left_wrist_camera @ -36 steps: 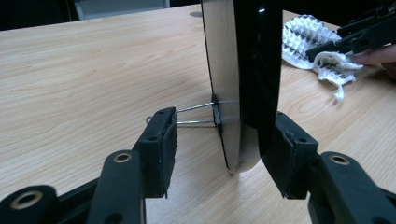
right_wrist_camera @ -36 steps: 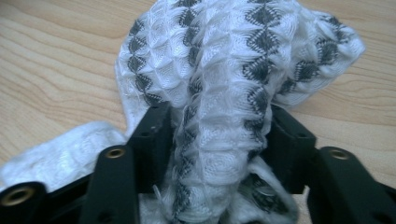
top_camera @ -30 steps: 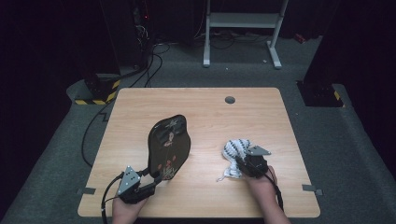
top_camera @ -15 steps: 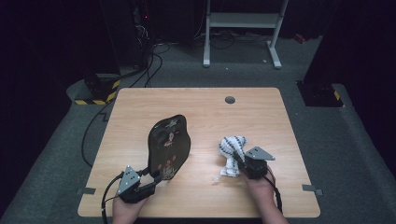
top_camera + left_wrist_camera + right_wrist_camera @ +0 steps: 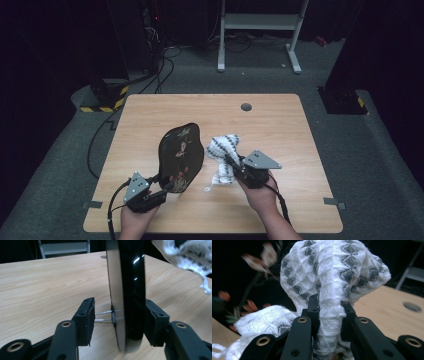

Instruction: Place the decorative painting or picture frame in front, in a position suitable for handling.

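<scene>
At the left we see our left gripper (image 5: pixel 162 192) clamping the lower rim of a black lacquered tray with painted flowers (image 5: pixel 181 156), held on edge above the wooden table (image 5: pixel 280 125); nothing lies in it. Rightward, our right gripper (image 5: pixel 231 167), jaws just closing, pinches a white-and-grey woven cloth (image 5: pixel 222 147), its lower folds hidden behind the jaws.
</scene>
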A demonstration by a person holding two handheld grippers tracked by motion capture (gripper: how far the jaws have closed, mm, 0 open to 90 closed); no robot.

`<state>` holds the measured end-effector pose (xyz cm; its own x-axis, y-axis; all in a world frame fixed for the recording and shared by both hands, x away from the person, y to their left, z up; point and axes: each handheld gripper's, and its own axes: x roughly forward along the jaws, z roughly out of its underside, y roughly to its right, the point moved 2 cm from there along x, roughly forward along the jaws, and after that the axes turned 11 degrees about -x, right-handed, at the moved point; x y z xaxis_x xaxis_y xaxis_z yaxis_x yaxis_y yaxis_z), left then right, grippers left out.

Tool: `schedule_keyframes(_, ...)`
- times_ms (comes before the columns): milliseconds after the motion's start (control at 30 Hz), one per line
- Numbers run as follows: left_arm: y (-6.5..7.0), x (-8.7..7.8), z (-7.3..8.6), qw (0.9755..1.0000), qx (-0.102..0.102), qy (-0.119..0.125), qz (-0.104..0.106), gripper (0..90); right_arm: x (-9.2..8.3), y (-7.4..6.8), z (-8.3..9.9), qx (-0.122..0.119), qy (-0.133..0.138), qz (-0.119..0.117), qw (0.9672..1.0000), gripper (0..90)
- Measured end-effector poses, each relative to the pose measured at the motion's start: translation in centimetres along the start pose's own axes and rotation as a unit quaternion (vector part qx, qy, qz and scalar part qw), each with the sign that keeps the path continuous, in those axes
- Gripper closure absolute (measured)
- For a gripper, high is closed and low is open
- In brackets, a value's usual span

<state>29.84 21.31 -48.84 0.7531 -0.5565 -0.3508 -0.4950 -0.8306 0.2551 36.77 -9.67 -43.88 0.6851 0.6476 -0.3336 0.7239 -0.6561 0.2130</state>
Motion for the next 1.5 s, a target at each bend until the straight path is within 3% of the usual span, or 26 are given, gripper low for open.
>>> schedule_keyframes(100,0.2,0.6,0.4,0.9999,-0.006,0.012,0.007,53.9,1.0,-0.9,-2.1,-0.014,0.014,-0.01,0.9998,76.7)
schedule_keyframes(233,0.5,0.8,0.7,0.9997,0.003,0.023,0.008,60.8,2.4,-2.1,-5.0,-0.034,0.031,-0.022,0.9987,76.6)
schedule_keyframes(400,0.6,0.8,1.1,0.9995,0.005,0.032,0.005,67.0,4.3,-2.7,-7.5,-0.047,0.042,-0.019,0.9978,76.6)
schedule_keyframes(500,0.6,0.7,1.1,0.9993,0.011,0.036,-0.002,75.3,5.0,-2.9,-8.2,-0.053,0.038,-0.016,0.9977,76.4)
schedule_keyframes(700,0.6,0.7,1.1,0.9993,0.011,0.036,-0.008,77.8,6.0,-4.0,-8.7,-0.07,0.034,-0.021,0.9968,76.1)
schedule_keyframes(967,0.6,0.9,1.0,0.9993,0.005,0.034,-0.011,77.9,5.5,-8.4,-9.8,-0.107,0.07,-0.068,0.9894,76.2)
schedule_keyframes(1067,0.6,0.9,1.0,0.9994,0.004,0.034,-0.012,77.9,5.4,-8.9,-10.0,-0.109,0.078,-0.074,0.9883,76.3)
schedule_keyframes(1167,0.7,0.9,1.0,0.9993,0.005,0.035,-0.012,77.9,5.7,-8.4,-10.0,-0.105,0.075,-0.066,0.9894,76.4)
schedule_keyframes(1267,0.7,0.9,1.0,0.9993,0.004,0.035,-0.012,77.9,6.2,-7.0,-9.8,-0.092,0.07,-0.048,0.9921,76.5)
schedule_keyframes(1500,0.7,0.8,1.0,0.9993,0.008,0.035,-0.013,77.7,7.9,-2.9,-9.0,-0.064,0.036,0.006,0.9973,76.5)
